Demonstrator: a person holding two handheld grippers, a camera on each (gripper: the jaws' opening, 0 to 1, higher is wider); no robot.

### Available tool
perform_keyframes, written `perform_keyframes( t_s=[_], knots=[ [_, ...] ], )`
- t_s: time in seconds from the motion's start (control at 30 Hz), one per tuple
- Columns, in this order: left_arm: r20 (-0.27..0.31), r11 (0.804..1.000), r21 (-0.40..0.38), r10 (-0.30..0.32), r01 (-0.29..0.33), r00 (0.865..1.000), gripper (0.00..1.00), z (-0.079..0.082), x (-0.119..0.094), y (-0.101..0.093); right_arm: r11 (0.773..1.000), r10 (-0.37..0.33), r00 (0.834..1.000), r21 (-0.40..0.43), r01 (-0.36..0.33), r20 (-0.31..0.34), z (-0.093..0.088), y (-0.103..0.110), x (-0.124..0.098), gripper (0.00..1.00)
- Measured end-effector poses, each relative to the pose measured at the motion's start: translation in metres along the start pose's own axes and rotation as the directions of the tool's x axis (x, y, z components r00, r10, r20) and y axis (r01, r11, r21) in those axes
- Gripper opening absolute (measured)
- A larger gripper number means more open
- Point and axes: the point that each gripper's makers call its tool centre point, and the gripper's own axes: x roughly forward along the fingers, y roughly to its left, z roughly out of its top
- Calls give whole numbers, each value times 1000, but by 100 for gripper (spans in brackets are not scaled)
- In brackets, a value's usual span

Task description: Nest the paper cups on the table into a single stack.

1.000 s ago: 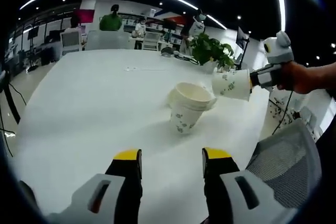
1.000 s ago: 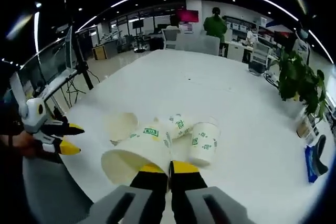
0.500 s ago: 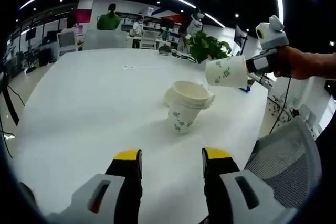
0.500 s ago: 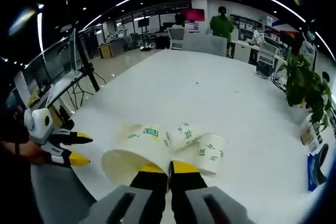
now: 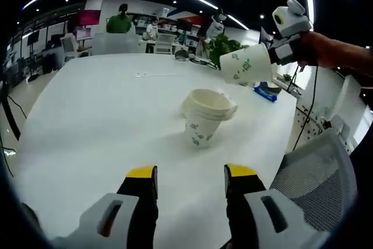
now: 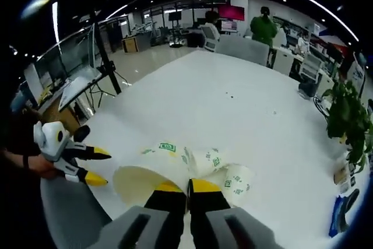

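Observation:
On the white table (image 5: 99,121) an upright paper cup with green print (image 5: 202,122) stands with another cup lying against it behind. From the right of the left gripper view comes my right gripper (image 5: 273,52), shut on a tilted paper cup (image 5: 245,64) held in the air above and beyond them. In the right gripper view that held cup (image 6: 152,167) lies sideways, its rim pinched at my right gripper (image 6: 187,186); the table cups (image 6: 230,180) show just past it. My left gripper (image 5: 191,173) is open near the table's near edge, also seen at the left (image 6: 93,166).
A potted plant (image 5: 233,51) and a blue object (image 5: 268,93) sit at the table's far right side. A grey mesh chair (image 5: 317,185) stands close on the right. Chairs and people are beyond the table's far end (image 5: 119,24).
My right gripper has lifted the held cup higher above the table cups. The left gripper and the table cups have stayed put.

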Motion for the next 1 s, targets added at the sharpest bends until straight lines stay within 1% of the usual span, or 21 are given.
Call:
perform_keyframes(
  t_s=[0.1,0.13,0.17,0.27,0.47,0.57,0.63,0.7,0.8,0.9,1.0],
  knots=[
    [0,1000,2,-1,1,1000,43,0,0,-1,999,19,999,-31,-20,-33,6,0,4,0],
    [0,1000,3,-1,1,1000,43,0,0,-1,999,28,998,-38,-30,-49,6,3,4,0],
    [0,1000,4,-2,2,1000,43,1,0,-1,998,40,997,-48,-43,-73,5,5,5,0],
    [0,1000,5,-3,3,1000,43,1,-1,-2,994,58,992,-82,-68,-113,7,10,8,0],
    [5,1000,14,-1,1,1000,44,2,-1,-2,987,86,980,-116,-107,-178,11,19,18,0],
    [6,1000,20,2,-2,1000,44,3,-2,-3,981,88,970,-151,-124,-227,10,24,24,0],
    [8,1000,21,3,-3,1000,44,4,-3,-3,977,90,964,-164,-135,-251,10,28,24,0],
    [9,1000,22,7,-7,1000,45,4,-3,-2,973,94,954,-178,-149,-286,7,30,30,0],
    [11,1000,25,10,-11,1000,45,4,-3,-1,960,73,940,-230,-157,-334,4,30,35,0],
    [17,1000,26,8,-8,1000,46,5,-3,-1,956,73,931,-240,-167,-357,2,37,35,0],
    [19,999,32,11,-11,1000,47,6,-4,-1,953,80,917,-241,-186,-390,1,38,41,0]
  ],
)
